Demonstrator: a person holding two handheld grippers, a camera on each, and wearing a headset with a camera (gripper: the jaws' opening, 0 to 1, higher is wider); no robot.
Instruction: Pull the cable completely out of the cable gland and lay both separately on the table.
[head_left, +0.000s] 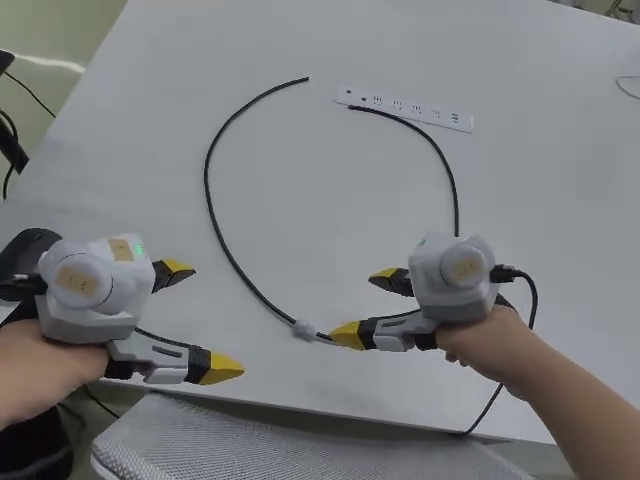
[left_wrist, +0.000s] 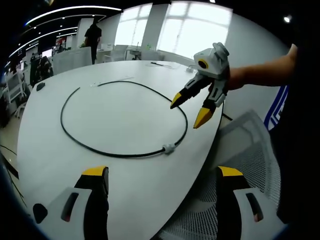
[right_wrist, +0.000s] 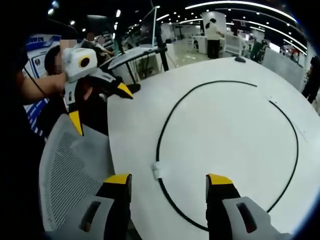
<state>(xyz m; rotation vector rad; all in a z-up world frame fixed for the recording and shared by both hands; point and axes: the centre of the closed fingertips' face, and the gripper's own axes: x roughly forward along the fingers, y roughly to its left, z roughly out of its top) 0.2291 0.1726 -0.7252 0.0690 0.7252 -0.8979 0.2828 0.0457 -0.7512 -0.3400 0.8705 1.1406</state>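
Observation:
A long black cable (head_left: 209, 200) lies in a wide loop on the white table (head_left: 330, 210). A small pale cable gland (head_left: 300, 328) sits on it near the front edge, also seen in the left gripper view as the gland (left_wrist: 169, 148) and in the right gripper view as the gland (right_wrist: 157, 171). My right gripper (head_left: 365, 306) hovers open just right of the gland, yellow tips apart, holding nothing. My left gripper (head_left: 200, 318) is open at the table's front-left edge, well left of the gland. In the gripper views the left gripper (left_wrist: 161, 172) and the right gripper (right_wrist: 169, 179) both stand open.
A white power strip (head_left: 405, 108) lies at the far side, by the cable's ends. A grey mesh chair (head_left: 300, 440) stands just below the table's front edge. A dark device (head_left: 25, 245) sits off the table at left. People and desks are in the background.

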